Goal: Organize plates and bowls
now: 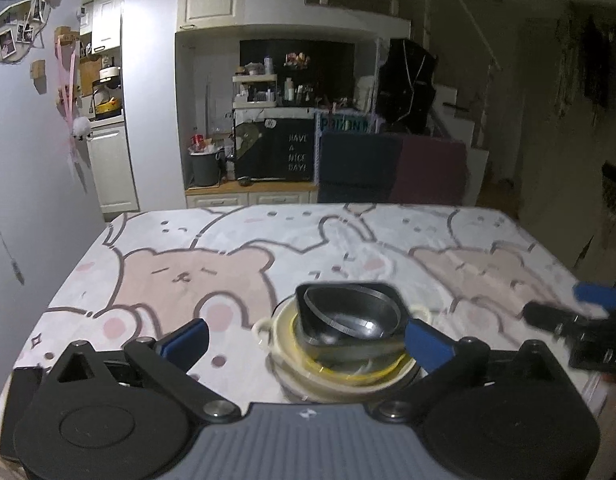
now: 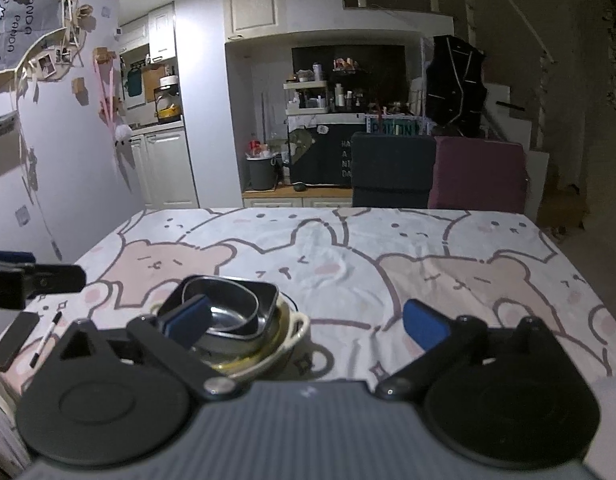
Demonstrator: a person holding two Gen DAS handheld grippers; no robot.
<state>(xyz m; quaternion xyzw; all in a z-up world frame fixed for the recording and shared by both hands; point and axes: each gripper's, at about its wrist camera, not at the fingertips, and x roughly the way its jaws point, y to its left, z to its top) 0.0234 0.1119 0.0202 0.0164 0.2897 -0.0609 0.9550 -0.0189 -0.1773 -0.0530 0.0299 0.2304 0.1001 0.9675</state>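
On the table, left wrist view:
Stack: a dark bowl (image 1: 349, 312) sits in a square dark dish (image 1: 347, 344), which sits in a cream two-handled dish (image 1: 304, 376) with a yellow inner rim, near the front edge of the table.
Table (image 1: 228, 248): covered by a cloth printed with cartoon bears.
Left gripper (image 1: 306, 336): jaws wide apart, nothing clamped; the right blue pad (image 1: 425, 344) lies just beside the stack, contact unclear; the left pad stands well clear.
Right gripper (image 1: 587, 308): seen at the right edge, blurred, apart from the stack.

Right wrist view:
Stack: bowl (image 2: 224, 304), square dish (image 2: 264, 300) and cream dish (image 2: 296, 328) sit left of centre.
Right gripper (image 2: 308, 322): jaws wide apart, holding nothing; the left pad (image 2: 190, 318) overlaps the stack in view, contact cannot be told.
Left gripper (image 2: 36, 280): at the left edge, only partly visible.
Other items: a black phone (image 2: 14, 340) and a pen (image 2: 48, 338) lie at the near left corner of the table (image 2: 427, 248).
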